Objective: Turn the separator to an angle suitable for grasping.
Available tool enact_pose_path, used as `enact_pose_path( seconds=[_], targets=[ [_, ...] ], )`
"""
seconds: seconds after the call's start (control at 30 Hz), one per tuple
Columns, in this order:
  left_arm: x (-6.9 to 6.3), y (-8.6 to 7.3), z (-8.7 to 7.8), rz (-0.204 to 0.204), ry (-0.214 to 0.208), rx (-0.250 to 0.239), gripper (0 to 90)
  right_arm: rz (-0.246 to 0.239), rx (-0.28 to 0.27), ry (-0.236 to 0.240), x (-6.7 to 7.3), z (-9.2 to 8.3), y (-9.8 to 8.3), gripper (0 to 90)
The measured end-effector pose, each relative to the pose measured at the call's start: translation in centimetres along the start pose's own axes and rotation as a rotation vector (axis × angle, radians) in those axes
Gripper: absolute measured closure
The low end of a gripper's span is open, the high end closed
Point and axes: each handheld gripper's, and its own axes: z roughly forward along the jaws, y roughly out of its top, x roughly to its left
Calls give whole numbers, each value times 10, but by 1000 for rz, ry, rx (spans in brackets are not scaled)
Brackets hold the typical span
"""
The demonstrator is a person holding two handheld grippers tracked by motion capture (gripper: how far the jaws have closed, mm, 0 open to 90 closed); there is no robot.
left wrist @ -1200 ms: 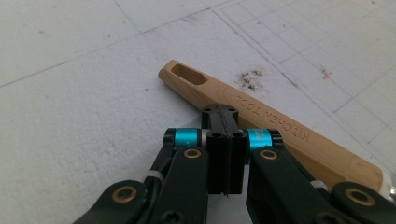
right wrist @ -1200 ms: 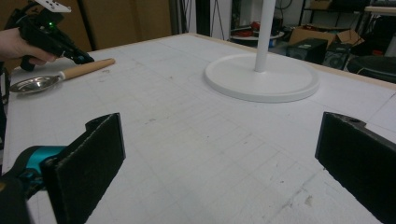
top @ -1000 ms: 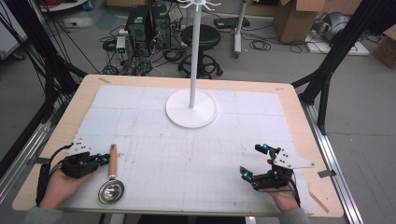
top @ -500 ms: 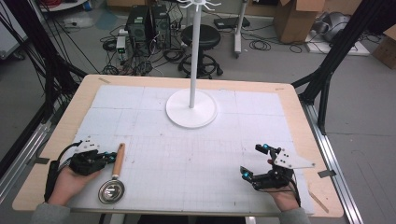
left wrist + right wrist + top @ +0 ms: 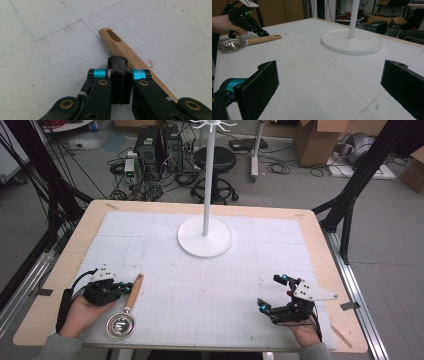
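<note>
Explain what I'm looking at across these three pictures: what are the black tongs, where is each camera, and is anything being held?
A person holds a two-jaw tool in each hand. The high view looks down on the table; each of the other two pictures comes from a camera riding on one tool.

The left tongs are shut, with nothing between the jaws, right beside the wooden handle of a small metal strainer lying flat. Whether they touch it, I cannot tell. The right tongs are wide open and empty above the bare mat.

At the table's far middle stands a white stand with a round base and tall pole. Nothing is held.
</note>
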Motion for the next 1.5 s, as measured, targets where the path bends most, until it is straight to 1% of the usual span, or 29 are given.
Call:
enact_pose_path(
  seconds=[0.2, 0.27, 0.43, 0.77, 0.87, 1.0, 1.2, 1.23, 1.27, 1.3, 1.5],
  targets=[
    [-4, 3, 3, 3, -9, 5, 898, -1, -2, -3, 0, -1, 0, 7],
    [-3, 4, 3, 6, -11, 7, 898, -3, -3, -3, 0, -1, 0, 7],
    [-1, 5, 5, -2, -5, 7, 898, -4, -2, -4, 0, -1, 0, 7],
    [-2, 15, 15, 0, -7, 33, 898, -4, -2, -3, 0, -1, 0, 7],
    [-3, 17, 18, 0, -9, 31, 898, -5, -2, -4, -1, -1, 0, 7],
    [-3, 20, 20, 2, -7, 41, 898, -1, 1, -5, 0, -2, -1, 7],
    [-9, 27, 26, 17, -11, 55, 898, 5, 2, -5, 0, -3, -1, 7],
    [-10, 27, 27, 18, -12, 55, 898, -1, 0, -6, 0, -3, -1, 7],
    [-11, 28, 28, 19, -18, 57, 898, -1, 0, -6, -1, -3, -1, 7],
    [-13, 29, 29, 29, -22, 59, 898, -2, -2, -9, -1, -3, -1, 7],
    [-18, 33, 34, 38, -32, 62, 898, 5, 0, -9, -1, -5, -2, 7]
  ],
)
